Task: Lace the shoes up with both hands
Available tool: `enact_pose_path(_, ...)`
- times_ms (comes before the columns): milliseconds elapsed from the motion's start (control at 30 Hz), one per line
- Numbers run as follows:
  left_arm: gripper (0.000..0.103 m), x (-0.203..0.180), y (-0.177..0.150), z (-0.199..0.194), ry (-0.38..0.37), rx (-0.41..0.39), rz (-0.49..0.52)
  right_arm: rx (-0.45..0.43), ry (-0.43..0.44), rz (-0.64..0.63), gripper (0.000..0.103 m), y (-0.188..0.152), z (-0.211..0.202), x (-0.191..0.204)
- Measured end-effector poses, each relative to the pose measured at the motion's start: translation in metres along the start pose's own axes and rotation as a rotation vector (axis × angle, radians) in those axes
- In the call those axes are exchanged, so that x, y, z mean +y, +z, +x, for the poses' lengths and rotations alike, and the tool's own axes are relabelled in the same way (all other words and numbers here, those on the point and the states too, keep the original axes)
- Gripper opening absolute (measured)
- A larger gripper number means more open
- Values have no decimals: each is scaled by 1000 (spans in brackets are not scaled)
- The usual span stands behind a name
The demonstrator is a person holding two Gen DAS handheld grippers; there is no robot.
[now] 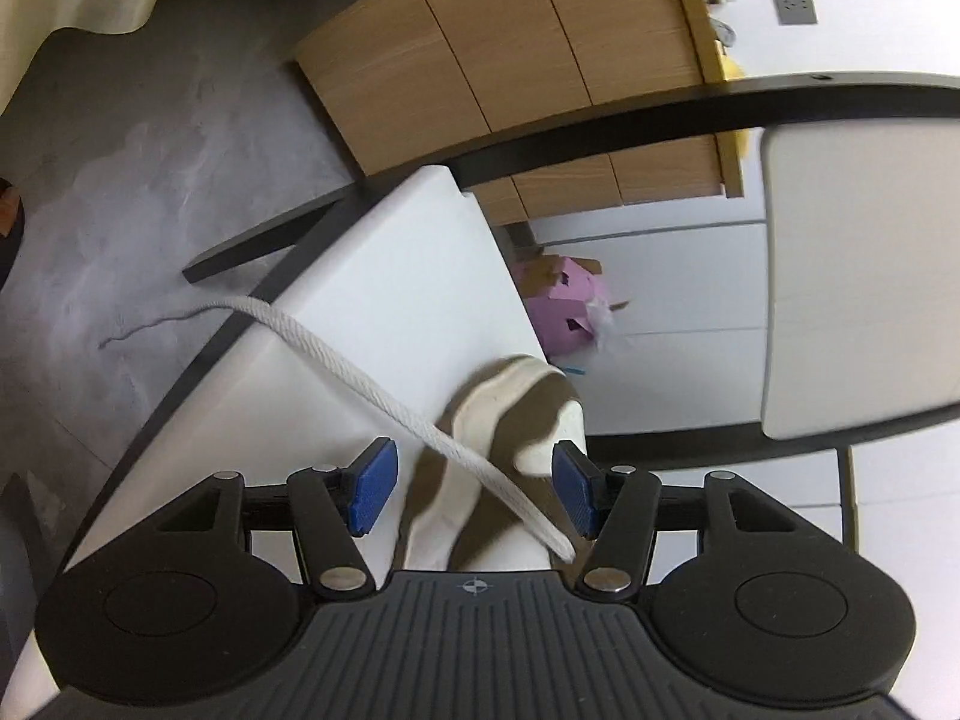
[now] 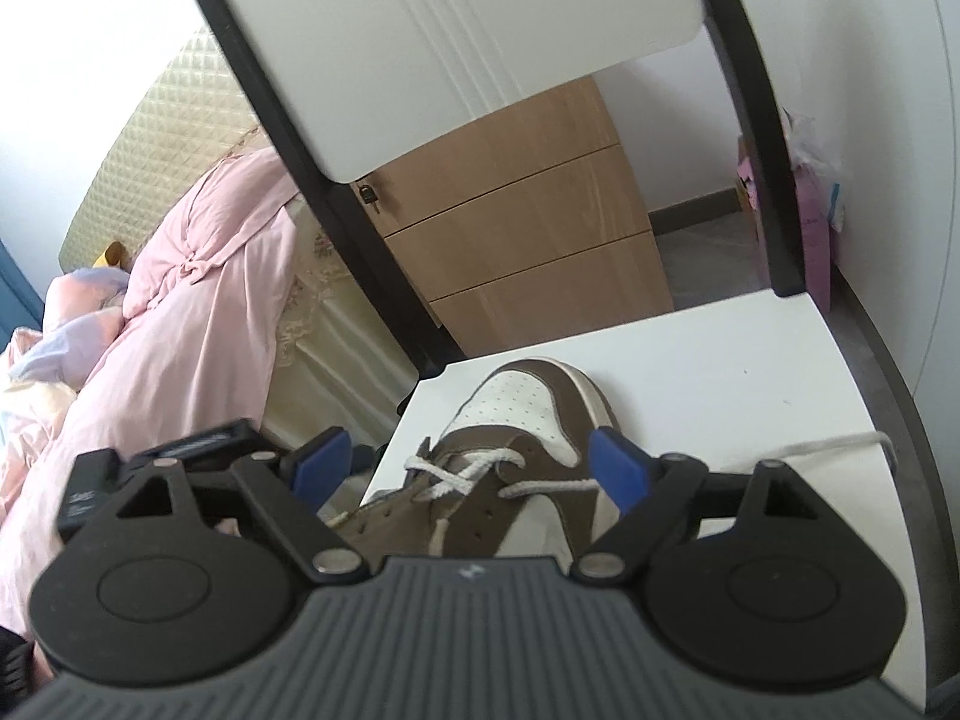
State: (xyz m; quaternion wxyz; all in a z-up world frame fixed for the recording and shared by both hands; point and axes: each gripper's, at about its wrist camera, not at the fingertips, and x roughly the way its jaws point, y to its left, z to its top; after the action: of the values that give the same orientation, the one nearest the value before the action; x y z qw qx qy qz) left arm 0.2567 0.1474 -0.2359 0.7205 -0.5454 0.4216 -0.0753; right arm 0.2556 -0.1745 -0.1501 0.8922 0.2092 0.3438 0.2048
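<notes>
White chair seat [image 2: 720,360]: shoe [image 2: 528,420] lengthwise, toe toward backrest; both grippers' fingers apart, empty.

a white chair seat [image 2: 750,372] carries the brown-and-white shoe [image 2: 528,414] and its lace [image 2: 840,443].

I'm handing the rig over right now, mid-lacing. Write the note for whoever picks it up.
Left gripper: open, nothing pinched; the loose white lace crosses between its fingers and trails off the seat edge.
Right gripper: open, empty, poised over the shoe.
Shoe: brown and white sneaker lying on the white chair seat, toe toward the backrest.
Done: the lowest eyelets show crossed lace.
Left: upper eyelets look unlaced; re-grip the lace end, keep threading, then tie.
</notes>
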Motion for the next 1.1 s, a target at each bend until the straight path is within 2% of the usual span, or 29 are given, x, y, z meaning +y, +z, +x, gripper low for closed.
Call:
enact_pose_path(33,58,1,3,2,-3,-7,-10,0,8,-23,87,1,1,4)
enact_pose_path(133,35,-3,16,6,14,-33,-13,-4,31,-129,87,3,4,17)
enact_pose_path(167,15,-4,20,4,22,-44,-5,-8,38,-177,87,3,5,23)
enact_pose_path(200,4,-6,24,2,28,-55,10,-3,43,-233,86,3,7,29)
enact_pose_path(267,3,-9,30,-6,5,-73,41,8,48,-341,84,3,10,40)
enact_pose_path(367,3,-18,36,-16,-63,-104,115,42,41,-512,69,4,16,59)
enact_pose_path(433,3,-27,36,-22,-95,-111,187,65,46,-604,64,7,21,73)
enact_pose_path(500,3,-30,37,-24,-131,-103,206,95,53,-665,54,7,31,86)
enact_pose_path(633,3,-29,40,-29,-177,-93,198,150,60,-790,43,2,60,114)
enact_pose_path(700,3,-30,41,-32,-197,-99,193,155,46,-844,16,-3,72,126)
enact_pose_path(733,3,-29,41,-35,-203,-108,192,158,39,-870,12,-5,78,132)
enact_pose_path(767,3,-27,44,-34,-209,-113,183,159,36,-875,3,-5,78,133)
enact_pose_path(867,3,-24,48,-41,-225,-136,154,162,30,-886,2,-6,78,139)
enact_pose_path(967,3,-24,50,-46,-228,-153,140,170,37,-840,2,-2,64,131)
enact_pose_path(1100,3,-29,50,-47,-221,-163,156,187,18,-842,2,-2,41,124)
